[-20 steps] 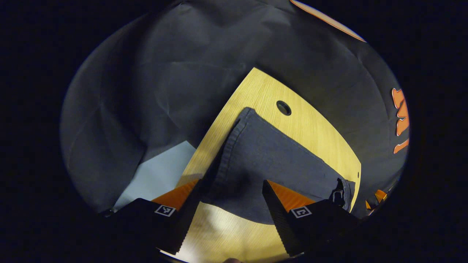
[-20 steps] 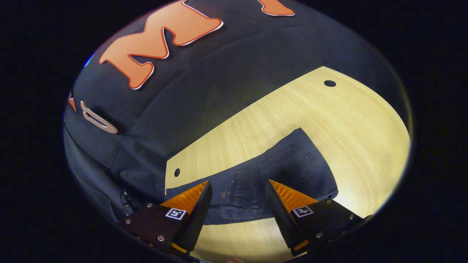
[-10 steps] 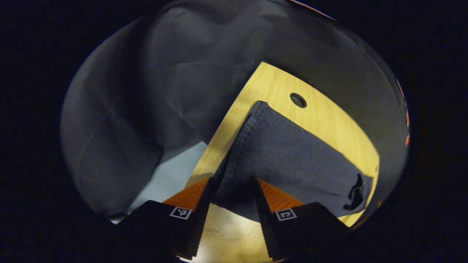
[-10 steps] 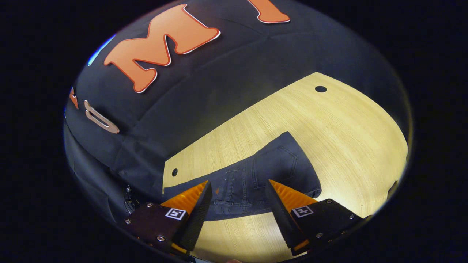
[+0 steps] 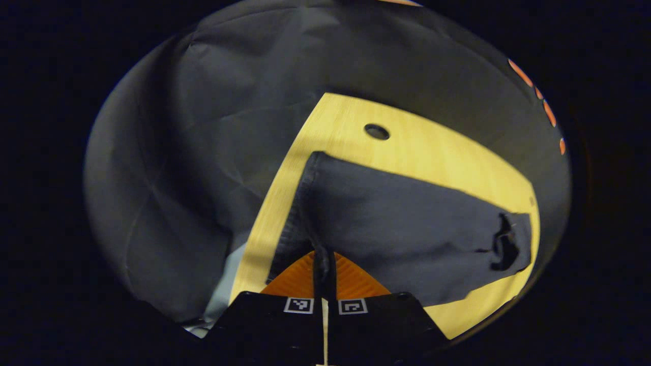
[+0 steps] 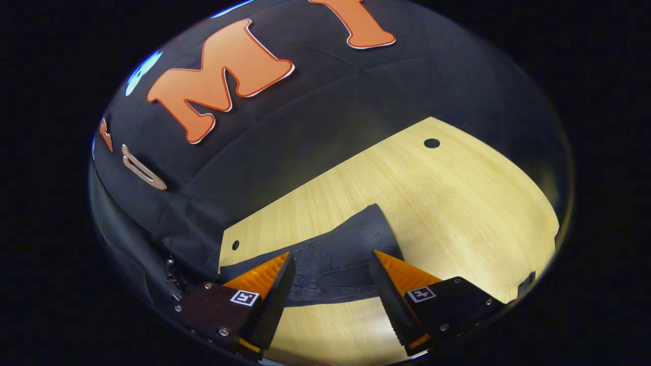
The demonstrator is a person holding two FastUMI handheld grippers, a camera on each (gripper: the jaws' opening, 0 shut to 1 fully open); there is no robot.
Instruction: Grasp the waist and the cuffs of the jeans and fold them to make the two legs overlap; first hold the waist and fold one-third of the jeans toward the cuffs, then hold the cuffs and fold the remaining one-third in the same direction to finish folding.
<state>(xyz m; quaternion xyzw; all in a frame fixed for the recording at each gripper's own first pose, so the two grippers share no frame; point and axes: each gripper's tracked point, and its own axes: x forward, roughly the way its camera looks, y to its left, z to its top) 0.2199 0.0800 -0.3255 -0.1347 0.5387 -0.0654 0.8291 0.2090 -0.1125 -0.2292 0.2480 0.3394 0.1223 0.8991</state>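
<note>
1. On the pale wooden table [image 5: 356,114] lay the dark jeans [image 5: 407,229], spread flat as one long band. Whether the two legs already overlapped could not be told.
2. Their long axis ran across the left gripper view, from the cuff end [image 5: 310,203] near the table's left edge to the far end at the right, where something dark [image 5: 501,244] sat at the cloth's edge, too small to identify.
3. At the cuff end, the left gripper [image 5: 324,264] had its fingers pressed together on a thin ridge of the hem.
4. At the other end, the right gripper [image 6: 330,284] hung above the waist [image 6: 335,259], its fingers spread wide on either side of the pocket area and clasping nothing.
5. The step in hand seemed to be securing both ends before folding.
6. The next move probably called for the right gripper to drop and pinch the waistband.
</note>
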